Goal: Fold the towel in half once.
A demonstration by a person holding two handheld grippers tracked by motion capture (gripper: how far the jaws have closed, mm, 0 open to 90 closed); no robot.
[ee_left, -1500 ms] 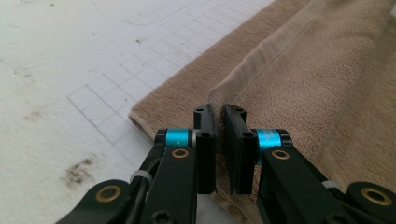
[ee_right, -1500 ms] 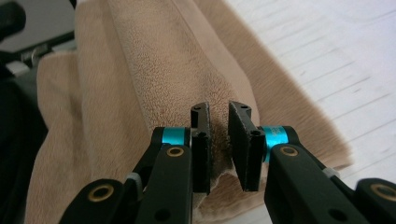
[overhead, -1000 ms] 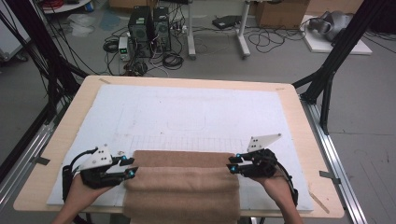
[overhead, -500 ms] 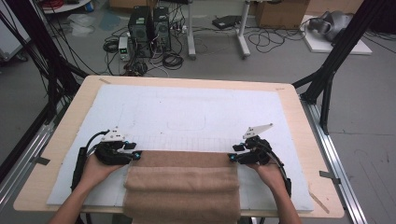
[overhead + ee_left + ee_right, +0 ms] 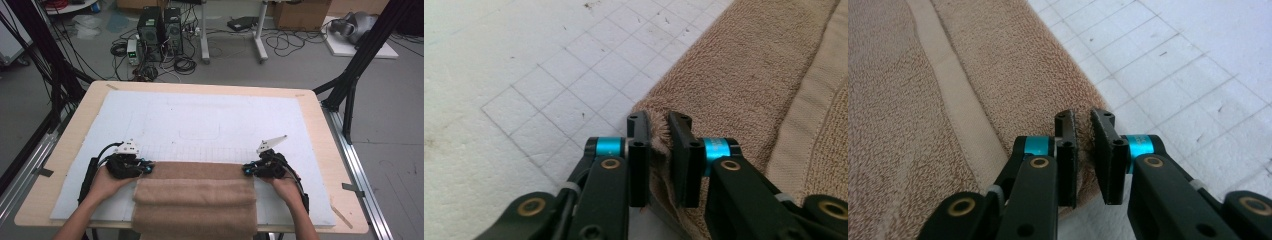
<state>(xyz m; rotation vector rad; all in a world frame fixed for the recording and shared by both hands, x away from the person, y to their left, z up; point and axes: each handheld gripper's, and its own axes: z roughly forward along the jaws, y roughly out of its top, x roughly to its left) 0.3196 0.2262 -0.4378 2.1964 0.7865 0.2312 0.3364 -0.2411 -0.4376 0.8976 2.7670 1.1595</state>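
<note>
Where the high view looks down on the tabletop (image 5: 320, 150), a brown towel (image 5: 195, 195) lies folded at the near edge of a white gridded mat (image 5: 200, 125), its lower part hanging over the front. The left claw (image 5: 148, 167) sits at the towel's far left corner and the right claw (image 5: 246, 170) at its far right corner, each held by a hand. Along the left gripper view, the left claw (image 5: 659, 150) has just been closing and now pinches the towel's (image 5: 744, 85) corner, cloth bunched between narrow jaws. Along the right gripper view, the right claw (image 5: 1083, 150) has likewise just been closing, and the edge of the towel (image 5: 998, 75) is caught between its narrow jaws.
</note>
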